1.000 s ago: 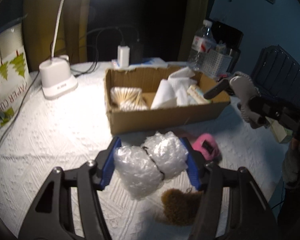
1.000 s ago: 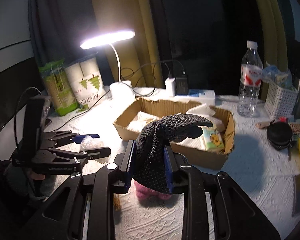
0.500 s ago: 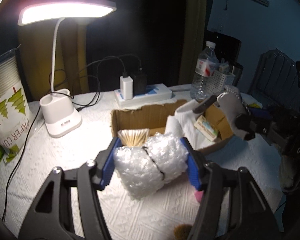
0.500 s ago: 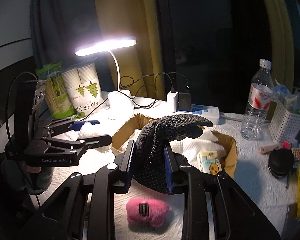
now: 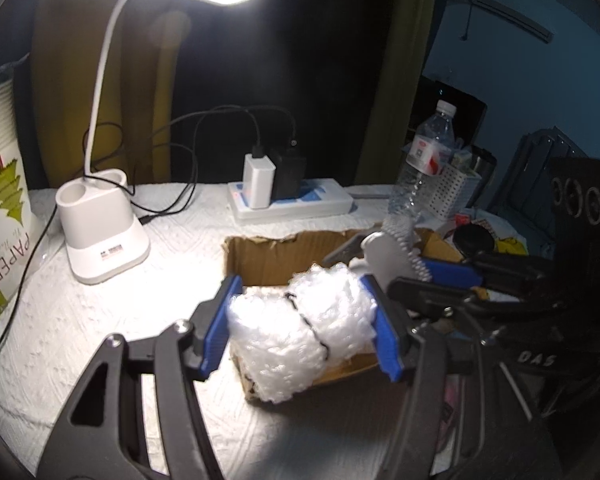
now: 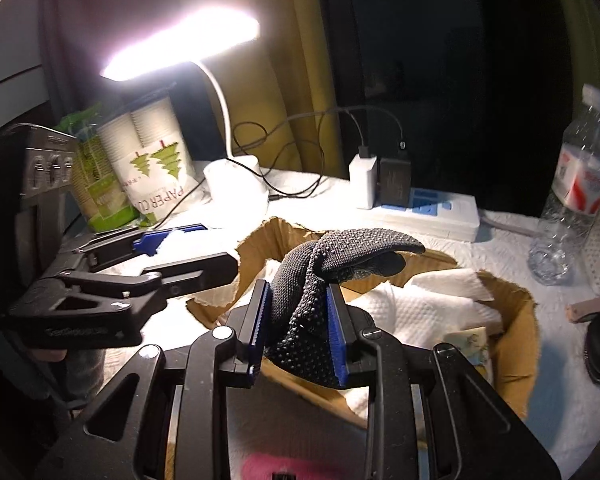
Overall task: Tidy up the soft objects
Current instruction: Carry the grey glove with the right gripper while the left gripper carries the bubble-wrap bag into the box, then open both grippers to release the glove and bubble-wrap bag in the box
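Left gripper (image 5: 302, 326) clamped on bubble wrap (image 5: 300, 330), hanging over the near left corner of the box (image 5: 260, 256). Right gripper (image 6: 298, 328) clenched on a dotted glove (image 6: 332, 264), over the box's near edge, pointing down into it. Inside box: white paper towels (image 6: 420, 304), a small printed packet (image 6: 466, 340). Pink soft item (image 6: 268, 466) on worktop (image 5: 100, 320) just before the box. Beyond: lamp (image 5: 102, 236), power strip (image 5: 292, 204), bottle (image 5: 424, 172).
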`<state>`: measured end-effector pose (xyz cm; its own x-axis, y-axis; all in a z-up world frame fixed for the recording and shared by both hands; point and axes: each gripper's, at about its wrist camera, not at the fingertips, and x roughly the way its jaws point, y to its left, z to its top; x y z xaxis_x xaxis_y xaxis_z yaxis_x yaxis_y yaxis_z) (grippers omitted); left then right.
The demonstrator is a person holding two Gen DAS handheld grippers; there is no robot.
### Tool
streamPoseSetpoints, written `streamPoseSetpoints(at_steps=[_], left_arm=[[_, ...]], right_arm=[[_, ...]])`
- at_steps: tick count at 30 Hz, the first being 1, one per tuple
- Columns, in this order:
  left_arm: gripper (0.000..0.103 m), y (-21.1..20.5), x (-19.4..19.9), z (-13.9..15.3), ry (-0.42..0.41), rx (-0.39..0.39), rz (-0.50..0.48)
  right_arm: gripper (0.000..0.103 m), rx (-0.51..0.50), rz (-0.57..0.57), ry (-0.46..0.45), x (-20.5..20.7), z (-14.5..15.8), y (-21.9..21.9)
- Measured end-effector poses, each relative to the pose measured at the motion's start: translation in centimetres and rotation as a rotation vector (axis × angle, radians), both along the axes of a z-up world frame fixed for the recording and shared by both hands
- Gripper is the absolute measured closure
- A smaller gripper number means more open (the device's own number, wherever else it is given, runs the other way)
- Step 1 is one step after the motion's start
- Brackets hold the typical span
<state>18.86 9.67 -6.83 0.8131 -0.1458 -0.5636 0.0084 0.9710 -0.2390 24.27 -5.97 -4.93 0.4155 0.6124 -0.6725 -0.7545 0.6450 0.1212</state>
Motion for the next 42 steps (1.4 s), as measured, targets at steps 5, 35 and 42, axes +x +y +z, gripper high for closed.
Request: streamPoseSetpoints(at_steps=[5,35,42], left_arm=[[0.041,0.3,1.0,-1.2,0.035,-0.027,-0.012],[0.014,-3.6,4.7,-2.2,0.129,0.096,-0.087],[0.014,-3.8,2.9,-1.1,0.107,0.107,-0.076]], right_arm=[[0.074,-0.025,0.019,0.091,1.7,-3.0,1.2],[0.051,-0.094,-0.171,0.057,2.1,-3.3,-4.7],[0.051,-0.074,-0.187,0.046,0.4,-2.1,-5.8]])
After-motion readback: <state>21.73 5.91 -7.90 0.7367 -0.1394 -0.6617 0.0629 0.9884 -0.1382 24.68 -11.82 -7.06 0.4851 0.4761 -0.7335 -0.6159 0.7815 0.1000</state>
